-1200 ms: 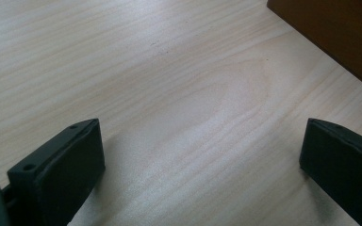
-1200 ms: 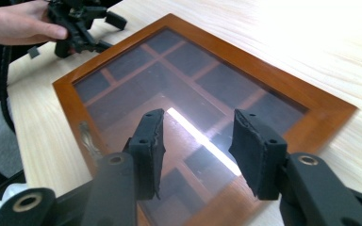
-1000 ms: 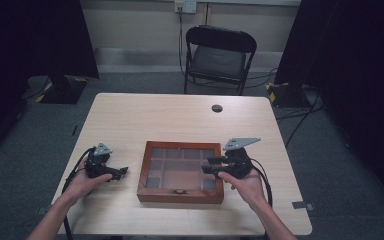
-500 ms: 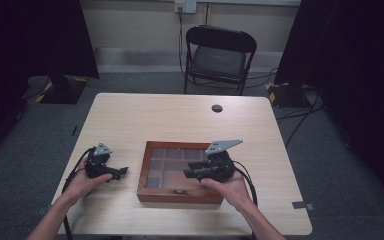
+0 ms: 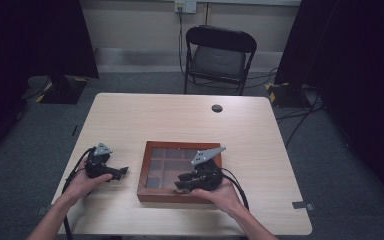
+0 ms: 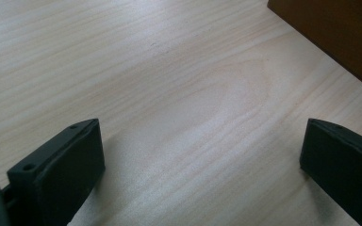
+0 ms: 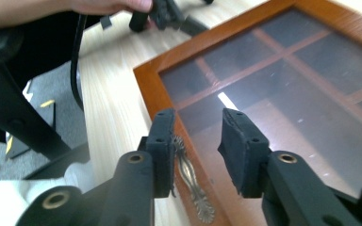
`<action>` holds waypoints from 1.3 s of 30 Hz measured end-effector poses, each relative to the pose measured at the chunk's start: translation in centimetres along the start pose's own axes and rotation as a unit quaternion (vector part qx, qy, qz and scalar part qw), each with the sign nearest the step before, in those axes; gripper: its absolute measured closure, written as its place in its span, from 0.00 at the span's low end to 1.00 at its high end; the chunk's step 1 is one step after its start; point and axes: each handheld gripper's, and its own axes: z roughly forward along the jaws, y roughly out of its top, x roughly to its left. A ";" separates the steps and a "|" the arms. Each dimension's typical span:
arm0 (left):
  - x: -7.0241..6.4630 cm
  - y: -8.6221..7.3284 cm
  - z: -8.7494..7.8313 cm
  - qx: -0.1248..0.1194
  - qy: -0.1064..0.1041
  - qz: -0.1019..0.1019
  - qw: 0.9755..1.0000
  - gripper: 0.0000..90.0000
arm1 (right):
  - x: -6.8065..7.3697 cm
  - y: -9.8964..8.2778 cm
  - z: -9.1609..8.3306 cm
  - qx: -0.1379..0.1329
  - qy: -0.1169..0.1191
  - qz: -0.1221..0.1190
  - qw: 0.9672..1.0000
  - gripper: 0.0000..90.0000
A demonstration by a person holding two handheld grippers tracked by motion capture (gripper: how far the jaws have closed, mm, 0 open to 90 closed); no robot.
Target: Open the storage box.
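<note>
A flat wooden box [image 5: 145, 172] with a dark glass lid over several compartments lies on the table's near half. My right gripper [image 5: 180, 181] hovers over its front rim, pointing left. In the right gripper view its jaws [image 7: 199, 141] have just been closing and stand a narrow gap apart, with only glass seen between them. A small brass handle [image 7: 191, 176] on the box's front rim [image 7: 155, 94] lies just under the left jaw. My left gripper [image 5: 121, 172] rests on the table left of the box, wide open [image 6: 200, 155] over bare wood, with the box's corner [image 6: 339, 42] beyond it.
A black folding chair [image 5: 219, 55] stands behind the table's far edge. A small round black disc [image 5: 217, 108] sits in the tabletop near the back. Cables trail from both grippers toward the table's front edge. The far half of the table [image 5: 180, 120] is bare wood.
My right gripper has moved left and slightly down, from the box's right side to over its front rim, and its jaws have narrowed. The left gripper has stayed put.
</note>
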 end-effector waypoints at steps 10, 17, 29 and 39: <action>0.0 0.0 0.0 0.000 0.000 0.001 1.000 0.00 | 0.0 -0.9 1.0 0.024 0.011 -0.010 1.000 0.89; 0.0 0.0 0.0 0.000 0.000 0.000 1.000 0.00 | 0.1 -1.2 1.3 0.025 0.012 -0.016 0.999 0.88; 0.0 0.0 0.0 0.000 0.000 0.000 1.000 0.00 | 0.5 -1.7 1.3 0.015 0.000 -0.037 0.999 0.90; 0.0 0.0 0.0 0.000 0.000 0.000 1.000 0.00 | 0.4 -1.4 1.2 0.030 0.005 -0.043 0.999 0.91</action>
